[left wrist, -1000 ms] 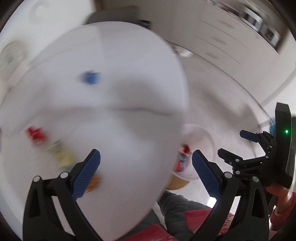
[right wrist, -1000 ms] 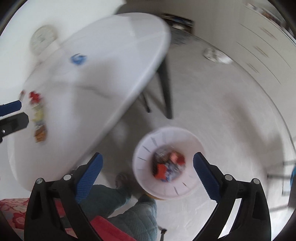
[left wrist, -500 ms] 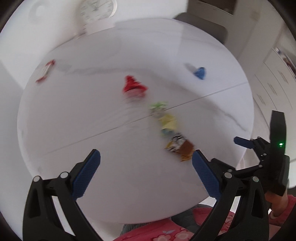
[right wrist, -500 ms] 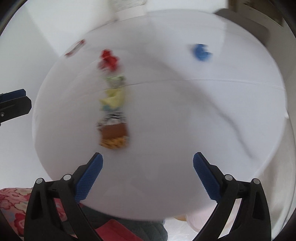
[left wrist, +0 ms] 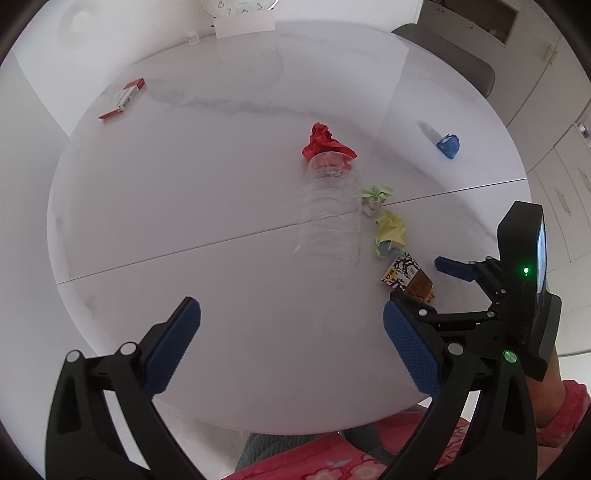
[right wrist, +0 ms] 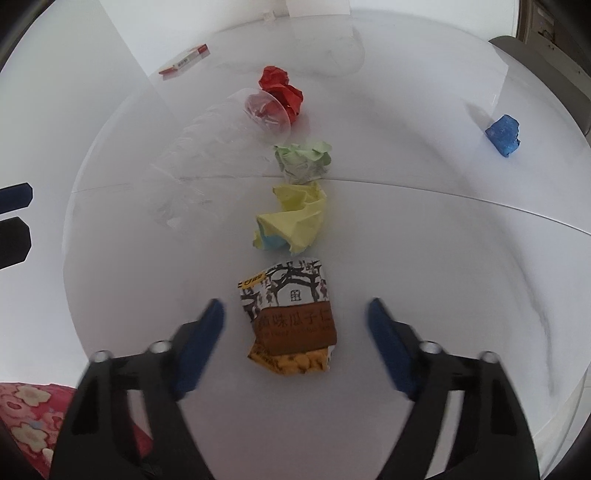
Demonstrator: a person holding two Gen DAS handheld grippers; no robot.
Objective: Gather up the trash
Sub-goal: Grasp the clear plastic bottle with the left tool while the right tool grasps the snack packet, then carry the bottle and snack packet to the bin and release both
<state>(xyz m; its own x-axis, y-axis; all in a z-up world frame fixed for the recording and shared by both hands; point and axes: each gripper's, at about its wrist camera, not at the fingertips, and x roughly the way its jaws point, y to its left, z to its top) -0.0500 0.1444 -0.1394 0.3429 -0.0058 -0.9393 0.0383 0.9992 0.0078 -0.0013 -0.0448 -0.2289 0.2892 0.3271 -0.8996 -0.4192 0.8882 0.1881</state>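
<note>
A row of trash lies on the round white table (left wrist: 184, 206): a snack wrapper (right wrist: 291, 317), a crumpled yellow paper (right wrist: 295, 218), a green paper ball (right wrist: 304, 160), a red paper ball (right wrist: 282, 90) and a clear plastic bottle (left wrist: 330, 214) lying on its side. A blue paper ball (right wrist: 504, 134) lies apart at the right. My right gripper (right wrist: 295, 325) is open, its jaws on either side of the snack wrapper, and it also shows in the left wrist view (left wrist: 461, 267). My left gripper (left wrist: 291, 332) is open and empty over the table's near part.
A red and white small box (left wrist: 123, 98) lies at the far left of the table. A clock (left wrist: 240, 5) and a white card stand at the far edge. A grey chair (left wrist: 454, 59) is behind the table. The person's red patterned clothing is below.
Both grippers swung from the floor bin back over the table. The right gripper has come down close around the snack wrapper. Both stay open.
</note>
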